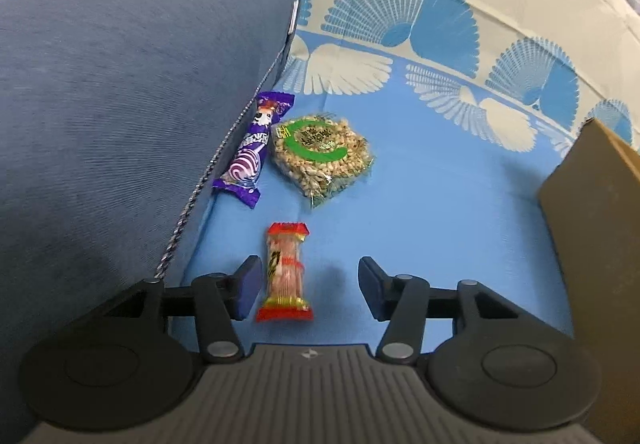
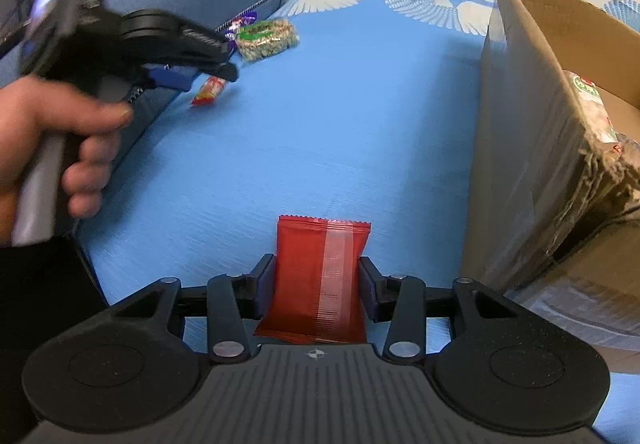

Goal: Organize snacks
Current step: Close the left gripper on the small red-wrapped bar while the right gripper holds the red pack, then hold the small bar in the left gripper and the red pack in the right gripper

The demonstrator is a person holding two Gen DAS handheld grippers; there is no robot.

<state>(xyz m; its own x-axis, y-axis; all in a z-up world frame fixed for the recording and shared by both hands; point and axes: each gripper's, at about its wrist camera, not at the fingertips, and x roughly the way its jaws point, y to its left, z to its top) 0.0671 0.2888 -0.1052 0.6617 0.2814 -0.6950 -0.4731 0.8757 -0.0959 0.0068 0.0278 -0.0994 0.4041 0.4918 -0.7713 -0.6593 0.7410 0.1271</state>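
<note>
A small red-and-clear snack packet (image 1: 285, 272) lies on the blue sheet between the open jaws of my left gripper (image 1: 309, 288), close to the left finger and not gripped. Beyond it lie a round green-labelled grain cake (image 1: 322, 157) and a purple candy packet (image 1: 253, 148) against the cushion. My right gripper (image 2: 317, 284) is shut on a red foil packet (image 2: 318, 280), held just above the sheet. In the right wrist view the left gripper (image 2: 192, 67) hovers over the small packet (image 2: 209, 90), with the grain cake (image 2: 267, 38) behind.
A large grey-blue cushion (image 1: 120, 103) fills the left side. An open cardboard box (image 2: 536, 131) holding several packets stands at the right; its corner also shows in the left wrist view (image 1: 596, 211). The patterned blue sheet (image 2: 340, 103) stretches between them.
</note>
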